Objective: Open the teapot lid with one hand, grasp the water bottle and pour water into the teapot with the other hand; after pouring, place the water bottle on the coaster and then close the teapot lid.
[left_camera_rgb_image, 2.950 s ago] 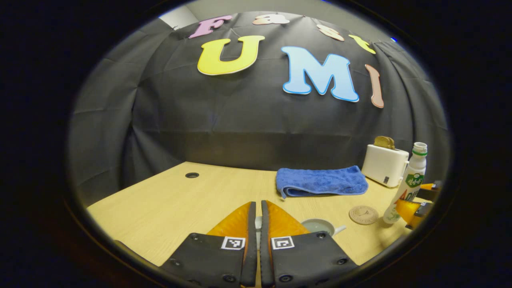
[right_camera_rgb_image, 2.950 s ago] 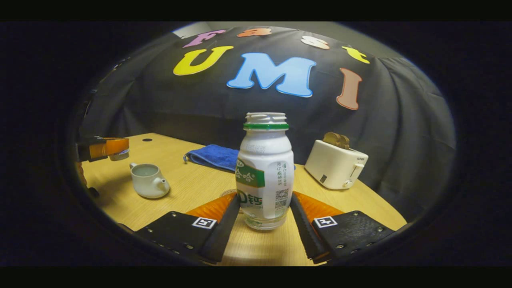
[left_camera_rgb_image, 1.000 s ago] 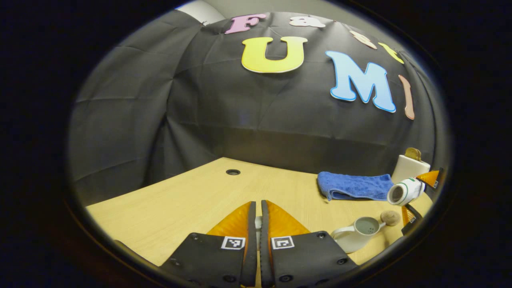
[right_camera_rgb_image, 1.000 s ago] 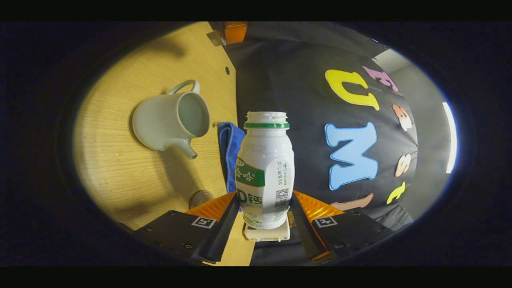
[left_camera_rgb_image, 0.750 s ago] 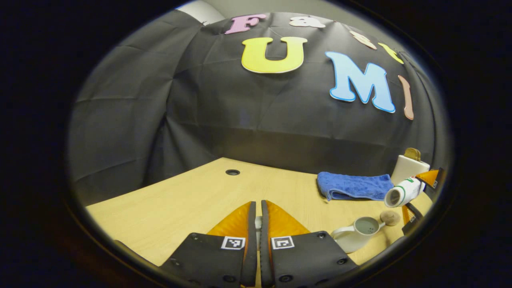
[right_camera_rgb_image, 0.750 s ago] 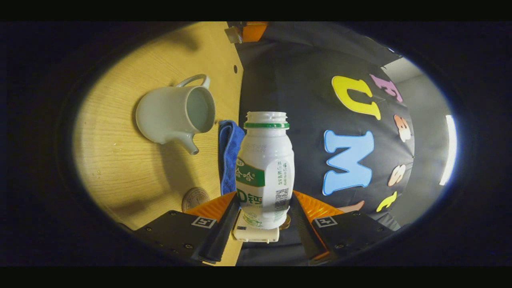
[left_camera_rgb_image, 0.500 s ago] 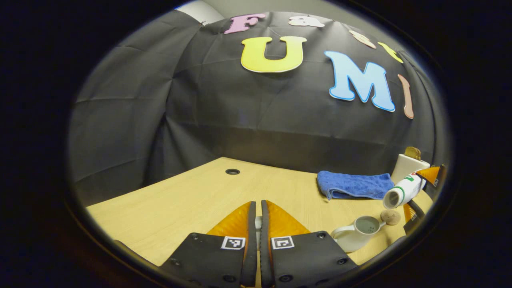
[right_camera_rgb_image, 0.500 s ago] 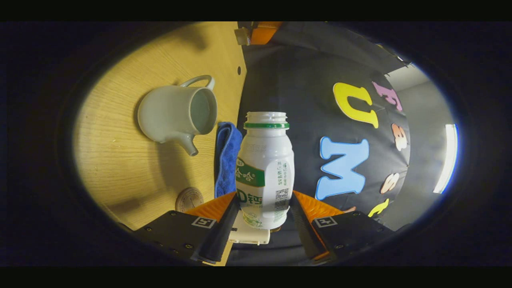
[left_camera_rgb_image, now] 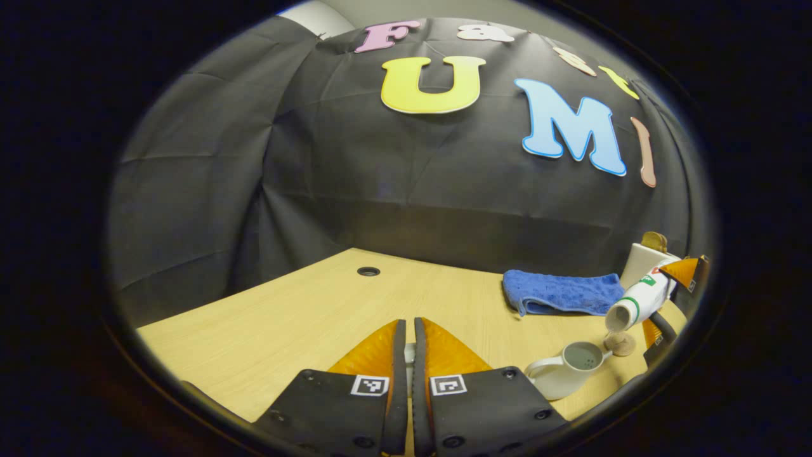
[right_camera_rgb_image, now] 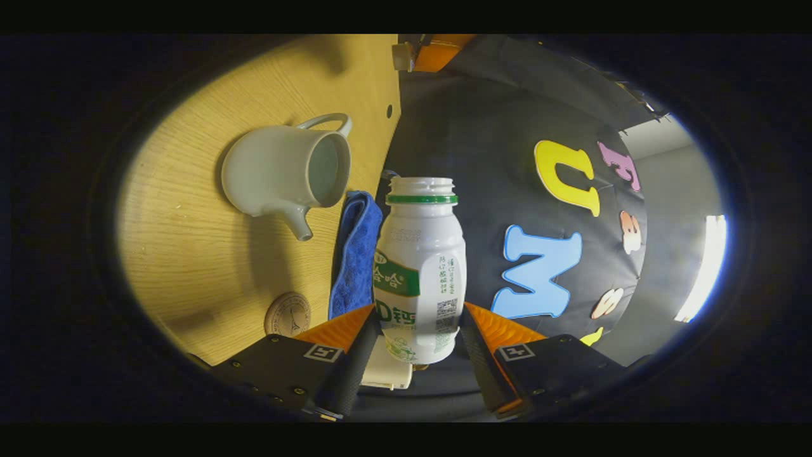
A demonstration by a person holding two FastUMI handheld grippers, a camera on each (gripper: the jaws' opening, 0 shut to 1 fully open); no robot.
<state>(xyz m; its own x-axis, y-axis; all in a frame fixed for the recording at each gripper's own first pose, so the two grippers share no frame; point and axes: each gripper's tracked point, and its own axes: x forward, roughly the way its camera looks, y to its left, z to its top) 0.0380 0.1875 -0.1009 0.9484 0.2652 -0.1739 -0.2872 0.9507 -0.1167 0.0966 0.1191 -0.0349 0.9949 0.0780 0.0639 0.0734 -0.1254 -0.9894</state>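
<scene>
Water bottle (right_camera_rgb_image: 420,266): white plastic, green neck ring, uncapped; clamped between right gripper (right_camera_rgb_image: 415,352) fingers, tipped mouth-down above the teapot (left_camera_rgb_image: 566,371). Teapot: pale ceramic, lidless, standing on the wooden table (left_camera_rgb_image: 285,324). Left gripper (left_camera_rgb_image: 406,355): fingers clenched on the small white lid (left_camera_rgb_image: 410,354).

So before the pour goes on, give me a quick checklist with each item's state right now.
1. Teapot lid off, opening clear: ok.
2. Lid secure in the left gripper: fingers nearly closed on something pale, lid itself mostly hidden: cannot tell.
3. Right gripper firmly on the bottle: both fingers press its lower body: ok.
4. Bottle tilted, mouth down toward the teapot: ok in the left gripper view.
5. Mouth lined up over the opening: it looks above and slightly toward the spout side: cannot tell.
6. Coaster free for setting the bottle down: ok.
</scene>
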